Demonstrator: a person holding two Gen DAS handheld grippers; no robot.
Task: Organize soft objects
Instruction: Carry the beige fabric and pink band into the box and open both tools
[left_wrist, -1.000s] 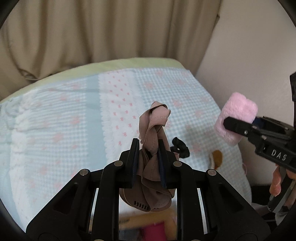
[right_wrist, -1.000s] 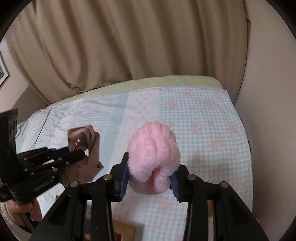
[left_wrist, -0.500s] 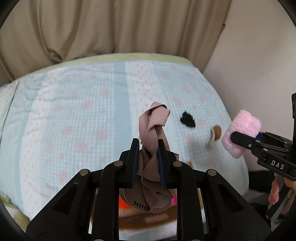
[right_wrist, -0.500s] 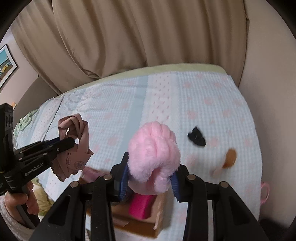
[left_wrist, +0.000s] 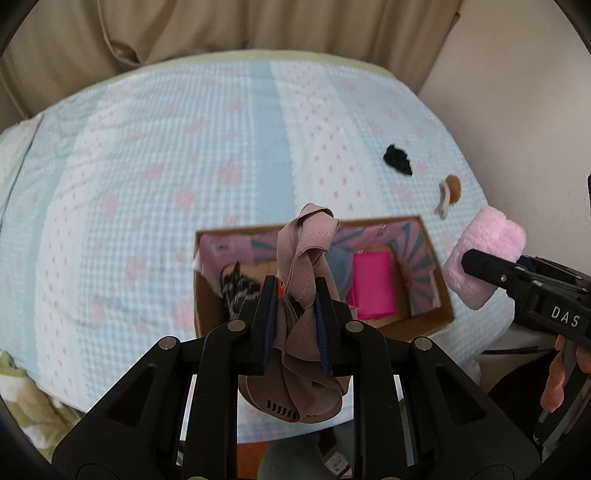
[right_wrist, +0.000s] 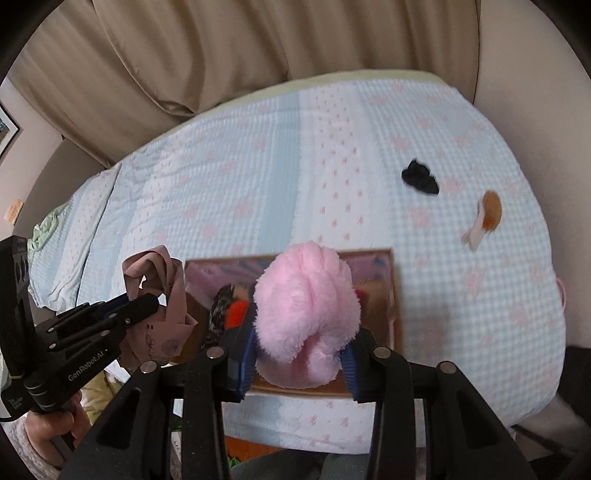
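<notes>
My left gripper (left_wrist: 294, 291) is shut on a bunched dusty-pink garment (left_wrist: 308, 258), which hangs above an open cardboard box (left_wrist: 432, 321) on the bed. In the right wrist view my right gripper (right_wrist: 300, 325) is shut on a fluffy pink sock roll (right_wrist: 306, 306), held over the same box (right_wrist: 394, 295). The fluffy roll (left_wrist: 484, 254) also shows at the right of the left wrist view, and the garment (right_wrist: 162, 280) with the left gripper (right_wrist: 147, 301) at the left of the right wrist view. Inside the box lie a bright pink folded item (left_wrist: 372, 288) and a black-and-white patterned piece (left_wrist: 236, 286).
A black cloth item (left_wrist: 397, 164) and a small orange-and-white soft thing (left_wrist: 450, 192) lie on the blue checked bedspread (left_wrist: 147, 184) beyond the box. Beige curtains (right_wrist: 221, 55) hang behind the bed, a wall (left_wrist: 517, 92) stands on the right. A person's hand (left_wrist: 557, 384) holds the right gripper.
Both grippers moved back toward the near edge of the bed with their loads still held. The cardboard box has come fully into view beneath them.
</notes>
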